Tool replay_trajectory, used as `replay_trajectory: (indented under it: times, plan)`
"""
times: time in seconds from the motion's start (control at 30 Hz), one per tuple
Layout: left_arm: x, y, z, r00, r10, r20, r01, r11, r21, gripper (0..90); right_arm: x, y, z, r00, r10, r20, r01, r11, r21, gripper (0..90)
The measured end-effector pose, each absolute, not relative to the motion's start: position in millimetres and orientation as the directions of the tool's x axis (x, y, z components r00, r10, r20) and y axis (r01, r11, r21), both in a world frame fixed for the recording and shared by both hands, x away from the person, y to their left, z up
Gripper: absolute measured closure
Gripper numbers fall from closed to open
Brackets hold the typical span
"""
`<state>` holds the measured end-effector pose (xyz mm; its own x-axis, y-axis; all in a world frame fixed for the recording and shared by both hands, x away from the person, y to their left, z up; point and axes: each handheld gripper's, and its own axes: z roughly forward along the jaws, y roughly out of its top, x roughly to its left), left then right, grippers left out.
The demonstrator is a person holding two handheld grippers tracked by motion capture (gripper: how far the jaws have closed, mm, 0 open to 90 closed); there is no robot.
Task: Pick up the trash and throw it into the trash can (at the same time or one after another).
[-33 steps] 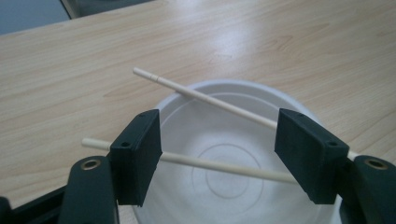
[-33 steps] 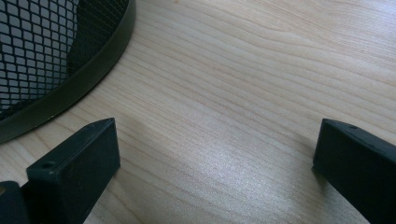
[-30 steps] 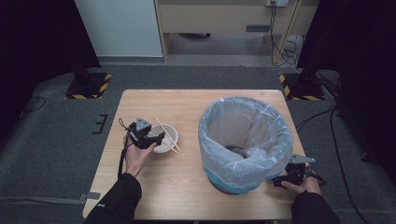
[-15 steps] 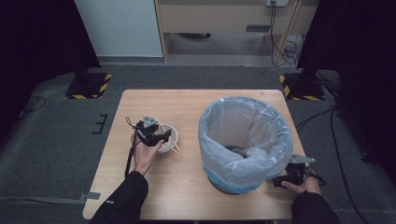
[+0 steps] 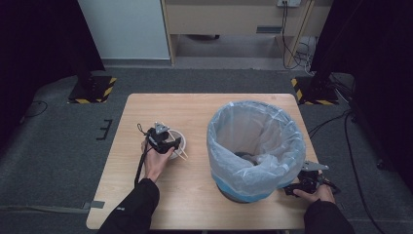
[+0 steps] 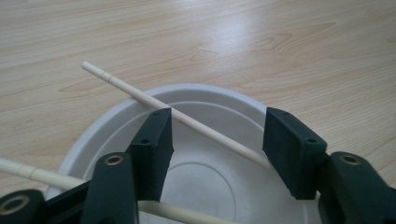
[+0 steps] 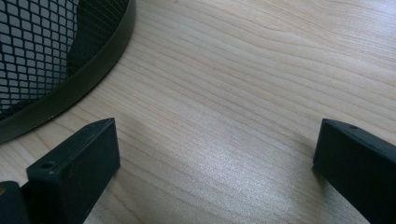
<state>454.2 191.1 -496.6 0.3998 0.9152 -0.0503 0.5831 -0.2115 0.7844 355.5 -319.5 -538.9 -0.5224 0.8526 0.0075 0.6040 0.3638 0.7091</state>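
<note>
A white bowl (image 5: 181, 135) (image 6: 116, 116) sits left of centre on the wooden table (image 5: 204, 109), with two pale chopsticks (image 5: 182, 152) (image 6: 135, 93) lying across it. My left gripper (image 5: 174, 143) (image 6: 217, 140) hovers right over the bowl, jaws open, one chopstick passing between them untouched. A mesh bin lined with a pale blue bag (image 5: 255, 146) stands at the right; its black base rim (image 7: 70, 88) is in the right gripper view. My right gripper (image 5: 296, 187) (image 7: 217, 163) rests low by the bin's near right side, open over bare wood.
The bin holds some crumpled rubbish at its bottom (image 5: 251, 158). A cable (image 5: 141, 163) trails from the left gripper along the hand. Bare wood stretches across the table's far half and between bowl and bin.
My left gripper has moved right and slightly nearer, from the bowl's left side to above the bowl. The right gripper has stayed put.
</note>
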Motion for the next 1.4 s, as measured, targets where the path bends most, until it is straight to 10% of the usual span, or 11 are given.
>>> replay_trajectory:
  times: [1.4]
  plan:
    - [454.0,191.8,-495.3,0.409,0.906,-0.11,0.621,-0.189,0.761,81.5,355.5,-319.5,-538.9,-0.522,0.853,0.008,0.605,0.363,0.709,0.8]
